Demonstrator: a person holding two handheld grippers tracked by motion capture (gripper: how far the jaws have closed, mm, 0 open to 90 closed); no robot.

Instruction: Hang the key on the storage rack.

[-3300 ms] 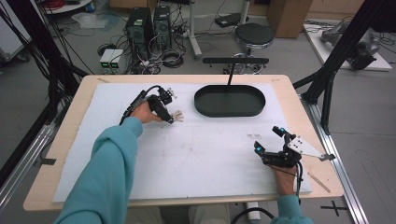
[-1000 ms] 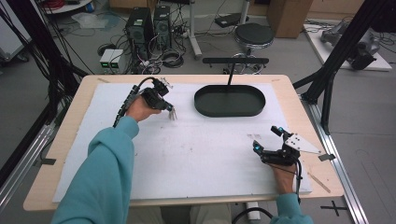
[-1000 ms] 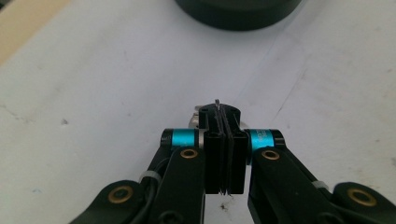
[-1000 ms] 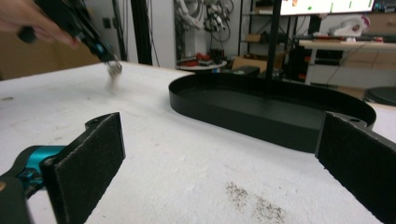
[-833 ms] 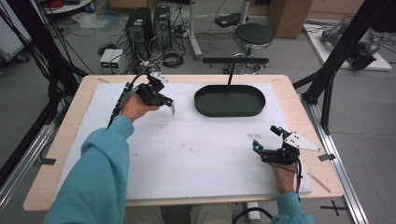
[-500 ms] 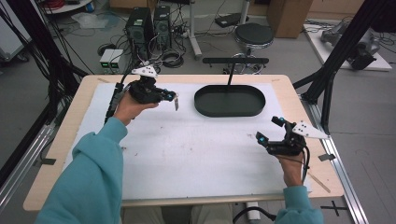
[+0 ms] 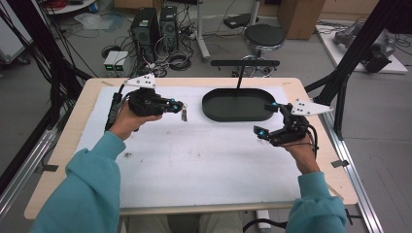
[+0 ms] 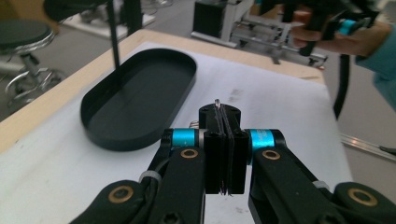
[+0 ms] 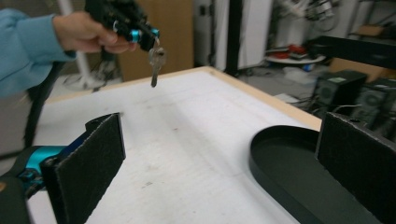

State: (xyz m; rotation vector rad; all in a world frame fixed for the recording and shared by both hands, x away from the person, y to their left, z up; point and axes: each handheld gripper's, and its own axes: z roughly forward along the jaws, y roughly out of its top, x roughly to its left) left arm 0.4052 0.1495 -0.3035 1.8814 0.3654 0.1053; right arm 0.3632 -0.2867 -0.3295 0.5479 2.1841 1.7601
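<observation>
Silver and hanging free, a key (image 9: 156, 63) dangles from the left gripper (image 7: 180, 105), whose jaws are pressed together on the thin metal ring (image 8: 217, 102) at the key's top; the left gripper view shows that ring poking up between the closed black pads. The key hangs in the air above the white mat (image 7: 204, 160), just left of the black oval tray (image 7: 238, 105) and not touching either. The right gripper (image 7: 268, 120) is held above the right side of the table, near the tray's right end, with its jaws spread wide and nothing between them; its own view shows the two dark pads (image 9: 91, 163) well apart, framing the mat and the tray's rim.
</observation>
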